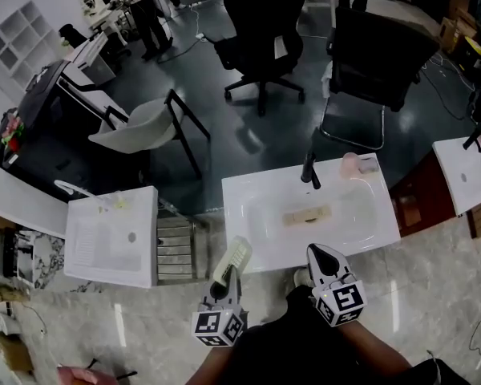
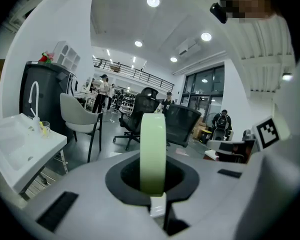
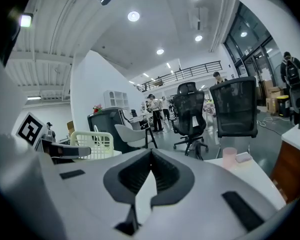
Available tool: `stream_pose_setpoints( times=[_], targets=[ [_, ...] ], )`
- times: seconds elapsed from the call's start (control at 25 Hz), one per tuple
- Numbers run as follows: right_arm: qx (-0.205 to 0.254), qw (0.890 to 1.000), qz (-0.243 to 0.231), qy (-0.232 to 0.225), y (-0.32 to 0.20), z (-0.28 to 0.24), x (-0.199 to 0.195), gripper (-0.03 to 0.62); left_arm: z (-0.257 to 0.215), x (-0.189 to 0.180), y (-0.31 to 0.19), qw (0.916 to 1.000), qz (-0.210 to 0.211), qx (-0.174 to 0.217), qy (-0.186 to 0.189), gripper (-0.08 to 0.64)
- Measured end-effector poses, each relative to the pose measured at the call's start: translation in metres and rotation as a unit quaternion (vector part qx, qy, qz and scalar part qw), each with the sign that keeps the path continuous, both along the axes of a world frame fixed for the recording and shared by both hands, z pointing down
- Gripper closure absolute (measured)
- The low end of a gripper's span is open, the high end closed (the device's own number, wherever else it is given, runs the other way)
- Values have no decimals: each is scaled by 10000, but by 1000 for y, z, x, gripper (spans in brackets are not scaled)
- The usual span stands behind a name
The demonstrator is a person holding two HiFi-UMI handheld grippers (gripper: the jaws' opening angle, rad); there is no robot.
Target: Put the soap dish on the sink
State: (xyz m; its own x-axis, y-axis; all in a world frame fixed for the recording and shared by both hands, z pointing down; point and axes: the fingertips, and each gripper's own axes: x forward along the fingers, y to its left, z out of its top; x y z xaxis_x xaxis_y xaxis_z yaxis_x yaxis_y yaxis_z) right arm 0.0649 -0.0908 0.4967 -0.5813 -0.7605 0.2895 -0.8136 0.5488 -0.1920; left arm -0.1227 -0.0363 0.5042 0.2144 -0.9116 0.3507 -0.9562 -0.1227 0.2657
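**Soap dish** (image 1: 232, 261): pale green plastic, slatted, a rounded rectangle. You hold it on edge in your left gripper (image 1: 227, 282), whose jaws are pinched on its near end. The rest sticks out past the tips, at the sink's front left corner. You cannot tell whether it touches the rim. The left gripper view shows only its thin, smooth edge.

**Sink** (image 1: 248, 195): white, glossy, rectangular, with a shallow basin.

**Faucet** (image 1: 310, 169): black and slim, at the sink's back rim.

**Cup** (image 1: 350, 164): pink and translucent, at the sink's back right corner.

**Beige oblong** (image 1: 306, 215): lies in the sink's basin, too blurred to name.

**Right gripper** (image 1: 315, 253): grey, with its jaws pressed together and nothing between them. It is at the sink's front edge, right of the soap dish.

Your arms are cut off at the bottom of the head view.
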Motion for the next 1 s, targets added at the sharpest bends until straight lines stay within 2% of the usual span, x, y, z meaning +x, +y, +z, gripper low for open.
stream_pose_setpoints(
  times=[0.68, 0.84, 1.0],
  targets=[
    [-113, 9984, -547, -82, -104, 9, 24, 594, 42, 25, -93, 9968, -487, -622, -110, 537],
    [-377, 9975, -568, -197, -116, 24, 28, 594, 60, 24, -110, 9940, -593, -909, -111, 537],
    [-642, 9957, -649, -134, -122, 43, 25, 594, 80, 25, -133, 9924, -494, -1121, 74, 537]
  ],
)
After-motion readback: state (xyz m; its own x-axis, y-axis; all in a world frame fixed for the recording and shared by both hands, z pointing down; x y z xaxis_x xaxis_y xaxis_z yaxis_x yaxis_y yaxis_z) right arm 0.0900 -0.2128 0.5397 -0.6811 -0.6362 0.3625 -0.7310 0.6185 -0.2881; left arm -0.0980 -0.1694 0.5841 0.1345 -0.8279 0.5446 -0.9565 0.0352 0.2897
